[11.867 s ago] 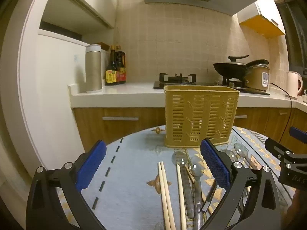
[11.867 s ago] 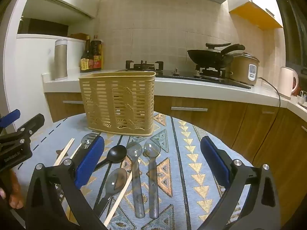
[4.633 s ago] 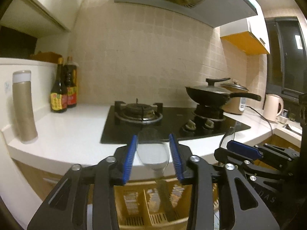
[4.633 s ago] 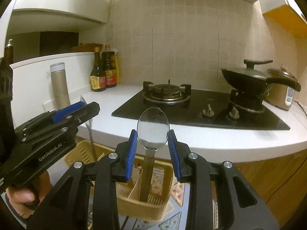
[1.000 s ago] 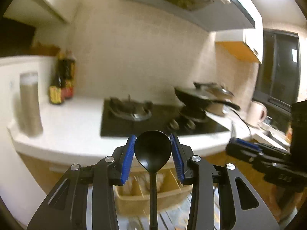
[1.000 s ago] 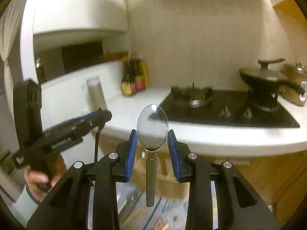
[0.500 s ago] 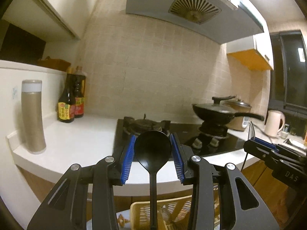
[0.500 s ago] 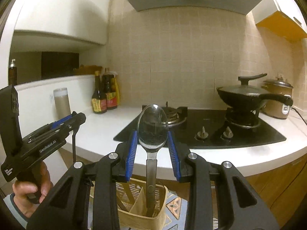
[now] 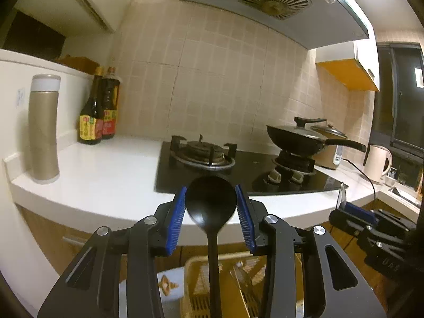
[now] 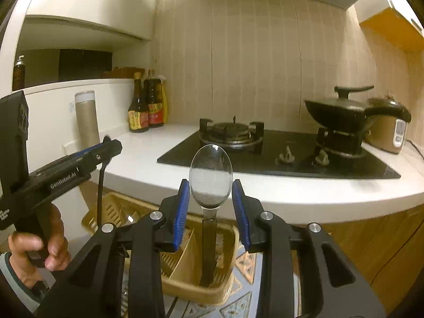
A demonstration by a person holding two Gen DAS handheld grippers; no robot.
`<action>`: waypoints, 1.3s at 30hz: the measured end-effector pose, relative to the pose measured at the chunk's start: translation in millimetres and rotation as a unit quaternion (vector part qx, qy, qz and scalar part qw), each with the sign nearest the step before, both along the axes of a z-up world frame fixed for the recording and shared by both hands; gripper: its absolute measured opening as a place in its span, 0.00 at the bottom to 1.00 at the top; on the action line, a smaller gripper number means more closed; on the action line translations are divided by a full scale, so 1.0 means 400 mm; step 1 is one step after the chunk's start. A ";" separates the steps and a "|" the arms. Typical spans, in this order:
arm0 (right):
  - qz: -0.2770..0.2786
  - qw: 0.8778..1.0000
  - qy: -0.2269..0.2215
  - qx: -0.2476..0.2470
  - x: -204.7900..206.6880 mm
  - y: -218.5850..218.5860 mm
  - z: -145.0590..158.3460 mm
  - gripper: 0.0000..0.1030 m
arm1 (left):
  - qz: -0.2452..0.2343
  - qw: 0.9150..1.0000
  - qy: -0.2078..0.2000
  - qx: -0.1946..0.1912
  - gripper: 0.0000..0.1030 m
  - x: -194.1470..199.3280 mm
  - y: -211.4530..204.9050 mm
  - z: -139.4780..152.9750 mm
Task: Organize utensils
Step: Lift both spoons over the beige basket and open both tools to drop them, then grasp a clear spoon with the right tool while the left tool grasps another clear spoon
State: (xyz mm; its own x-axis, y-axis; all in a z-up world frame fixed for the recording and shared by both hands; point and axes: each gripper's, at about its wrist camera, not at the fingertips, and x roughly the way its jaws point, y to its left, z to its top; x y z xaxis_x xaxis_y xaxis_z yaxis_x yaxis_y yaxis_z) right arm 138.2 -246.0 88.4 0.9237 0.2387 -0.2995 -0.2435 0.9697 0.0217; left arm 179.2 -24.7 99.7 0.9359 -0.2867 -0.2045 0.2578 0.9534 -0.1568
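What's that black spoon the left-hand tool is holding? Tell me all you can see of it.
The black spoon is matte, probably plastic, with a round bowl and a slim straight handle. It hangs upright, bowl uppermost, the bowl pinched between the blue ribbed pads of the left gripper. Its handle reaches down over the tan slotted basket; whether the tip touches the basket is cut off from view. From the right camera it shows as a thin dark rod.

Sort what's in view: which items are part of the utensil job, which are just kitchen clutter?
In the job:
- black spoon, gripped by the left gripper
- clear spoon, gripped by the right gripper
- yellow utensil basket below both

Just lying about:
- sauce bottles
- flask
- gas stove
- lidded wok
- rice cooker
- kettle
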 end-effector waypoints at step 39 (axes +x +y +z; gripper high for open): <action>0.088 0.890 0.448 0.024 -0.129 0.022 -0.293 0.47 | -0.099 0.928 0.342 0.114 0.44 -0.074 -0.013 -0.298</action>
